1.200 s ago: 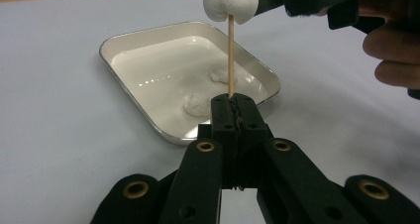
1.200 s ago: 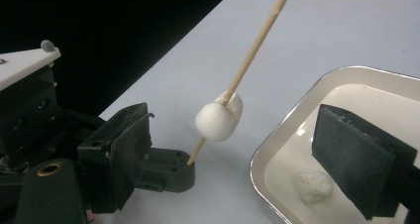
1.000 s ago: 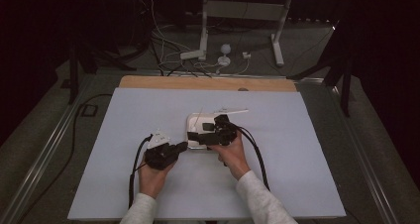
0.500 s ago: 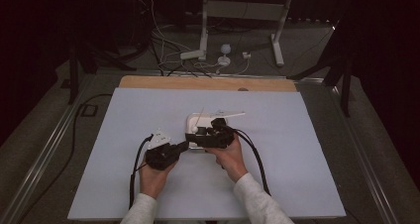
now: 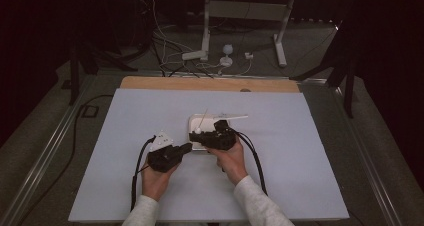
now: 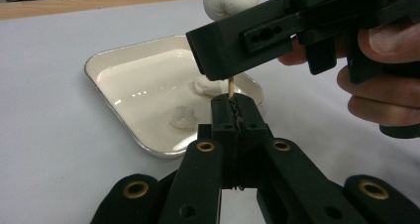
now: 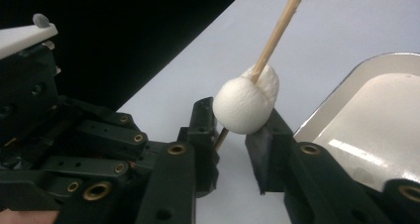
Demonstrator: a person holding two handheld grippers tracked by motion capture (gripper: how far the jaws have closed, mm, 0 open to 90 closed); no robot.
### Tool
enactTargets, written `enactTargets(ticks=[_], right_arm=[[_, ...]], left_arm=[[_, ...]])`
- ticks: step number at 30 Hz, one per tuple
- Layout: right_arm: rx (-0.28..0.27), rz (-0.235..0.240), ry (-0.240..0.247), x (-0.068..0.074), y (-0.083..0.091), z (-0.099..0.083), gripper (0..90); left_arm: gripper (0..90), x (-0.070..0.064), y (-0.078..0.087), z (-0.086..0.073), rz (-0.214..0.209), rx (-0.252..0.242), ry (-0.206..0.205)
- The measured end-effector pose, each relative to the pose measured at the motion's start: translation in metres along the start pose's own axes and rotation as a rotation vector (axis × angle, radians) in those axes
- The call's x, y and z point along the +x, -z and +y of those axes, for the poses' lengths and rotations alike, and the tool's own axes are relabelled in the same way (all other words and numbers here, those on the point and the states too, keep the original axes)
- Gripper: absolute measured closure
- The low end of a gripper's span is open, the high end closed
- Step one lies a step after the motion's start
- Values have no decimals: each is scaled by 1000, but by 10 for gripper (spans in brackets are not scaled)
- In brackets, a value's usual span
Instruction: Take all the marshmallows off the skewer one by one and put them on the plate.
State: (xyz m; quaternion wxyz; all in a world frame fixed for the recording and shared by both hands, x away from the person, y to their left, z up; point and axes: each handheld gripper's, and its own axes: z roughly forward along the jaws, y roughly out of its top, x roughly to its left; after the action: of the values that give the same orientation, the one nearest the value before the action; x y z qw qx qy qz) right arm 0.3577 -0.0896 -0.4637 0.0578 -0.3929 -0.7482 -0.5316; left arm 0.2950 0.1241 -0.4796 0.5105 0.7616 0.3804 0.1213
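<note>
Our left gripper (image 6: 233, 110) clenches the thin, brittle skewer (image 7: 277, 28); our right gripper (image 7: 233, 135) stands released around the soft marshmallow (image 7: 246, 105), centre frame. We'd squeeze it gently.

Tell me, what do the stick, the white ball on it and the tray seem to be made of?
Stick: pale bare wood or bamboo, matte. White ball: soft, powdery, probably a marshmallow. Tray: glossy cream inside with a bright metal rim, likely enamelled metal.
</note>
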Motion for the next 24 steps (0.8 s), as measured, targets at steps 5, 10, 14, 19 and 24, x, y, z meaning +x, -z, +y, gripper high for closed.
enactTargets(ticks=[5,10,14,19,24], right_arm=[[-8,18,-1,1,1,0,782],[-25,34,-13,1,3,1,802],[-35,35,-16,1,4,2,810],[-40,35,-17,1,6,5,813],[-46,34,-8,2,8,8,815]], left_arm=[[900,0,0,0,-5,-8,2],[900,0,1,0,-10,-19,0],[900,1,2,0,-13,-26,-3],[900,1,2,-1,-16,-35,-8],[900,1,3,-1,-13,-45,-22]])
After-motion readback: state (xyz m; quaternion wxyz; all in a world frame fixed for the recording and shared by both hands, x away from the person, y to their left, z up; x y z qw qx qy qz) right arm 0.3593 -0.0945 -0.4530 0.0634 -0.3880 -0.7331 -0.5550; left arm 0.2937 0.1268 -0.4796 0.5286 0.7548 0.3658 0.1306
